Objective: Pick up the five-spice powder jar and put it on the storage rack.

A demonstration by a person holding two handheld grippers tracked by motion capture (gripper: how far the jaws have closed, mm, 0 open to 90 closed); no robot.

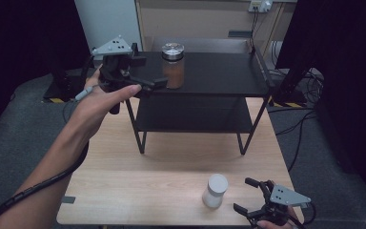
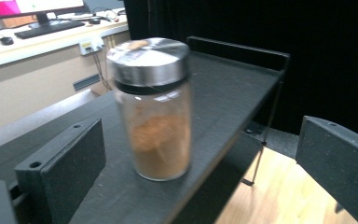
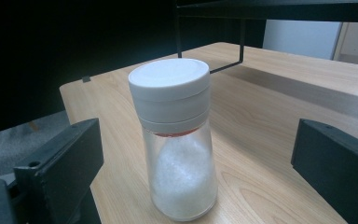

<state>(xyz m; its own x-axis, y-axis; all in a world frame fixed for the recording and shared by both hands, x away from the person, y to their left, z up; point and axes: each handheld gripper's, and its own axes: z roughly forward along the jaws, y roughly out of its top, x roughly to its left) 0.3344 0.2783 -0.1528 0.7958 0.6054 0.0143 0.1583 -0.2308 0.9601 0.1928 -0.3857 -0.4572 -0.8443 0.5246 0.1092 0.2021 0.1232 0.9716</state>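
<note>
The spice jar [image 1: 173,66] stands upright on the top shelf of the black rack [image 1: 228,76], near its front edge and toward the left end. The left gripper [image 1: 145,71] sits just left of it with its fingers [image 2: 63,163] spread wide and nothing between the pads; in the left gripper view the jar stands between and beyond them, untouched. The salt shaker [image 1: 215,191] stands on the wooden surface [image 1: 147,171] at the near right. The right gripper [image 1: 248,195] rests just right of it, fingers [image 3: 60,158] wide open either side of the shaker, gripping nothing.

The jar's place is the weak point, to my eye. It is tall, glass, and close to the shelf's front lip, so a sideways brush from a finger as the left hand moves could tip it off onto the surface below. The shaker is narrow at the top and smooth; closing on the lid rather than the body could let it slip or topple. Lifting it under the rack risks knocking the lower shelf.
</note>
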